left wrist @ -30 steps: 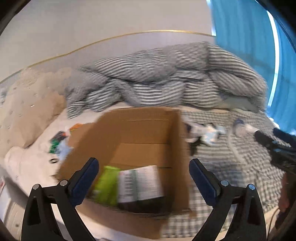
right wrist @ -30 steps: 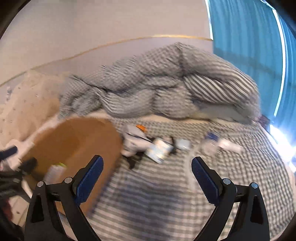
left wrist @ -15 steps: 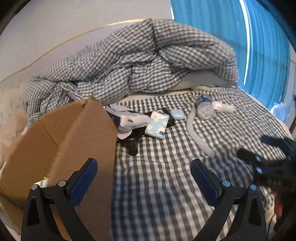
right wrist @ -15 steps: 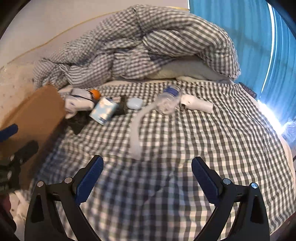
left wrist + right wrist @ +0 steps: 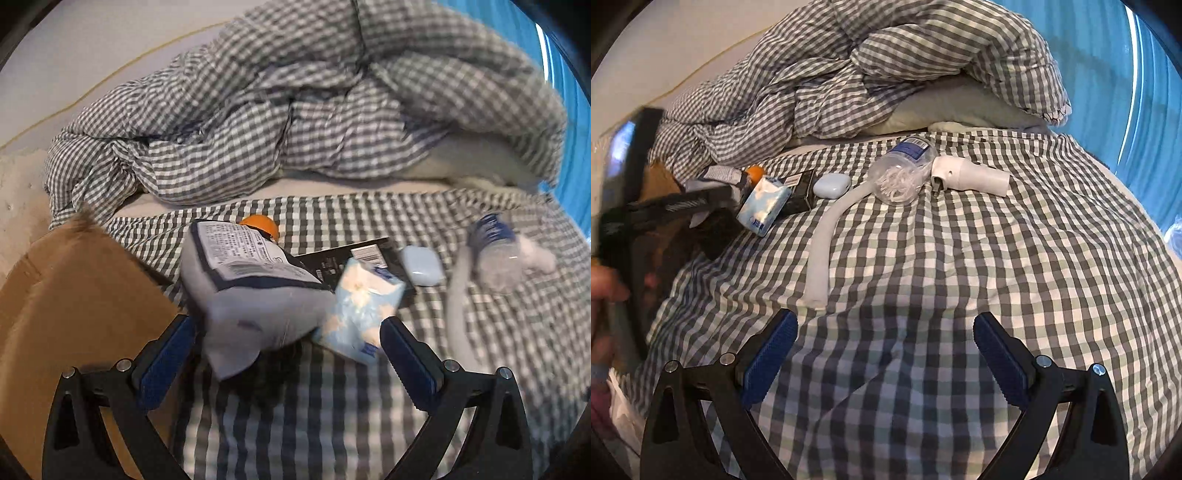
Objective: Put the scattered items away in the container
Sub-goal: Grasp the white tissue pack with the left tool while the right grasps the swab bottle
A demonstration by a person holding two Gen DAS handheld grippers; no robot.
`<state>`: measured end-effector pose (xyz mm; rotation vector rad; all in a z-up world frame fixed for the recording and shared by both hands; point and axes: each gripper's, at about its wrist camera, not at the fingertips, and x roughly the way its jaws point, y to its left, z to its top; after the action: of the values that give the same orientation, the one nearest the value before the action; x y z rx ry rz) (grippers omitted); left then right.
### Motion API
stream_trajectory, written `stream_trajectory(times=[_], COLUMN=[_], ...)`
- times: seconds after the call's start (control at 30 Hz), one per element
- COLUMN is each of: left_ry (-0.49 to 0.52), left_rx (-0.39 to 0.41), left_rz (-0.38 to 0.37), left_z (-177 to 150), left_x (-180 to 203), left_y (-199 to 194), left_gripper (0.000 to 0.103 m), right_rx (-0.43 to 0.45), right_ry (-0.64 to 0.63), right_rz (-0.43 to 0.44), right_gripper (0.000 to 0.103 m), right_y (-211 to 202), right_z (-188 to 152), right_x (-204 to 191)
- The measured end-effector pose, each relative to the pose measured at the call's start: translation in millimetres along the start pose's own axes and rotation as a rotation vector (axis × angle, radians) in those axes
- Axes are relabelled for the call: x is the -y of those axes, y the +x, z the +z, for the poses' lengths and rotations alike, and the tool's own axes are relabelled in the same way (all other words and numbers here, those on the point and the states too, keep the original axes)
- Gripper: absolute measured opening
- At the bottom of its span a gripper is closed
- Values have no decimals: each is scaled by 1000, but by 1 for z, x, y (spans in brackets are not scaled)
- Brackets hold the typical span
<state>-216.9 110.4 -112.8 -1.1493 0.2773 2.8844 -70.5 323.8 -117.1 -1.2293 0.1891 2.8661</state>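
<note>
My left gripper (image 5: 286, 345) is open, its jaws on either side of a grey-white pouch (image 5: 251, 291) and a light blue tissue pack (image 5: 360, 310) on the checked bedsheet. The cardboard box (image 5: 62, 314) stands just left of them. Behind lie an orange ball (image 5: 260, 225), a black box (image 5: 343, 254) and a pale blue earbud case (image 5: 423, 266). My right gripper (image 5: 884, 354) is open and empty over bare sheet. Ahead of it lie a white strip (image 5: 825, 236), a clear bottle (image 5: 901, 173) and a white tube (image 5: 971, 175). The left gripper (image 5: 665, 210) shows blurred at its left.
A crumpled checked duvet (image 5: 871, 74) is heaped along the back of the bed. Blue curtains (image 5: 1145, 92) hang at the right. A person's hand (image 5: 605, 288) shows at the left edge of the right wrist view.
My left gripper has swung from the box to the right and moved in close over the pouch and tissue pack. My right gripper has moved forward and right over the sheet.
</note>
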Motion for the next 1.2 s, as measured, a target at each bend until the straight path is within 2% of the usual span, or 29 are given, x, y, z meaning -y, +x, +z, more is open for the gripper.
stream_trajectory(times=[0.23,0.33,0.43,0.53,0.6,0.63,0.67,0.7,0.8,0.97,1.1,1.2], left_ry=[36,13,-10,3,18,11,-12,-58,-136,-137,-123,-135], left_rx=[-1,18,6,-6,-23,-34,-51,-75,-90,-44,-3,11], left_rz=[132,140,166,179,181,174,157,132,87,65,31,0], left_z=[6,12,19,21,19,18,16,15,16,18,20,21], left_x=[4,0,-7,-11,-12,-14,-18,-26,-44,-46,-41,-42], left_y=[40,46,57,70,75,77,79,82,81,62,43,32], left_gripper=[103,103,103,102,87,71,43,31,26,22,22,22], right_rx=[7,1,15,42,55,59,62,64,72,30,18,-16], right_ry=[18,-11,-60,-92,-109,-119,-126,-130,-97,35,65,102], right_rz=[5,-14,-49,-48,-49,-51,-53,-57,-45,-42,-213,-248], right_gripper=[97,97,97,97,97,97,97,97,97,97,97,96], right_y=[7,15,18,19,21,22,24,26,38,86,125,151], right_z=[9,16,26,39,50,54,59,64,83,114,125,129], right_x=[14,9,0,-7,-13,-15,-16,-16,-15,-9,-13,-11])
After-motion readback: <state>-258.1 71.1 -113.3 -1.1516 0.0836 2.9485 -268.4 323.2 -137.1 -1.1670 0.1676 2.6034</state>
